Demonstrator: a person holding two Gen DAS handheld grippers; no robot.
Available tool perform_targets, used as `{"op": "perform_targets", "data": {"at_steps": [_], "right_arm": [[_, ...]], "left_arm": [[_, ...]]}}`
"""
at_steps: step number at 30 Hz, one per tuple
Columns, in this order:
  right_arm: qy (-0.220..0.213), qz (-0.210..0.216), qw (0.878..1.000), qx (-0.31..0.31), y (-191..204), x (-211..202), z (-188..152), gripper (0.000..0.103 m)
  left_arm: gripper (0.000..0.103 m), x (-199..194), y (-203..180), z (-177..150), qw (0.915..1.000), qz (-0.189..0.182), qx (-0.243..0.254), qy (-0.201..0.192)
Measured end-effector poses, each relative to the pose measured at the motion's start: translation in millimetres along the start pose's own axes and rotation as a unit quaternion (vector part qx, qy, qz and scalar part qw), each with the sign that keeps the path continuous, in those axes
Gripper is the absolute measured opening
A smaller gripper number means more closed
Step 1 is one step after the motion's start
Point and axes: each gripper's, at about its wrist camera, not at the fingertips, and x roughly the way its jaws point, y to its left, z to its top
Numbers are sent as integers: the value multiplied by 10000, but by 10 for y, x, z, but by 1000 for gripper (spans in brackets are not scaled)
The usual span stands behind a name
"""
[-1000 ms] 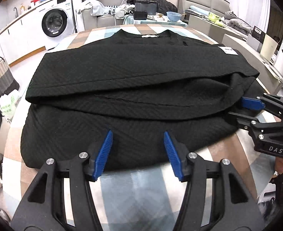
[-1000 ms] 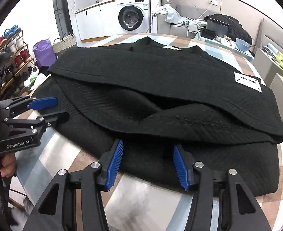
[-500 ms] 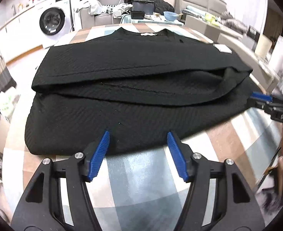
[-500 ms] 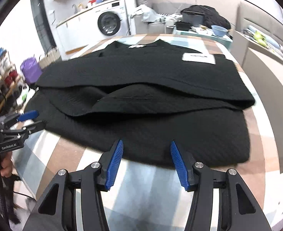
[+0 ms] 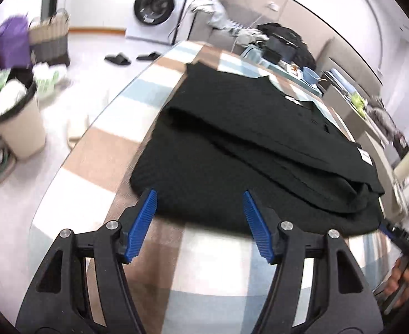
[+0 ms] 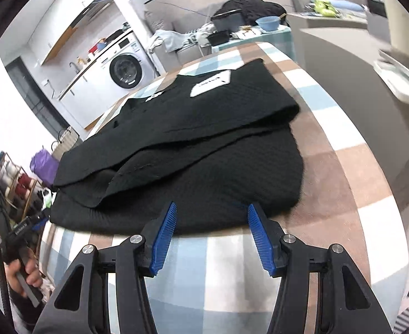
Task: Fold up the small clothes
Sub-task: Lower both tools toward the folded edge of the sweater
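Both grippers angle down over the table's [image 5: 104, 150] near edge. The left gripper [image 5: 200, 224] and right gripper [image 6: 211, 235] gape empty. The folded black garment [image 6: 204, 150] lies mid-table; its white label's [image 6: 211, 83] print is unreadable.

Right gripper [image 6: 210, 232] is hovering open over the near hem of the black sweater [image 6: 193, 150], nothing between the pads. The sweater is lying folded on the checked desk [image 6: 343, 167], white label [image 6: 211, 84] facing up. Left gripper [image 6: 30, 222] is sitting off its left edge.
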Motion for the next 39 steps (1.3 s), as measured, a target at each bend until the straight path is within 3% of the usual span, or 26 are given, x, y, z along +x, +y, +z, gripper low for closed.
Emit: {"op": "perform_targets", "data": {"at_steps": [8,21,25,27,35,39], "right_arm": [[55,200,9987,456,-209,-121,-27,55],[-106,491,9954,818,-311,-4,48,58],[-149,320,9957,858,-277,43,114,58],[-162,204,9956,898,-267,43,126,57],[-300,-622,9959,584,-350,-112,88,63],[-245,-510,9972,484,-382,-17,193,65]], "left_arm": [[62,50,159,-40,9997,-44,-156,181],[63,380,-116,73,9998,102,-120,-133],[42,501,-180,176,9995,293,-101,-87],[37,535,-185,210,9993,333,-130,-68],[37,583,-190,243,9995,316,-51,-35],[38,620,-204,283,9995,330,-15,-12]]}}
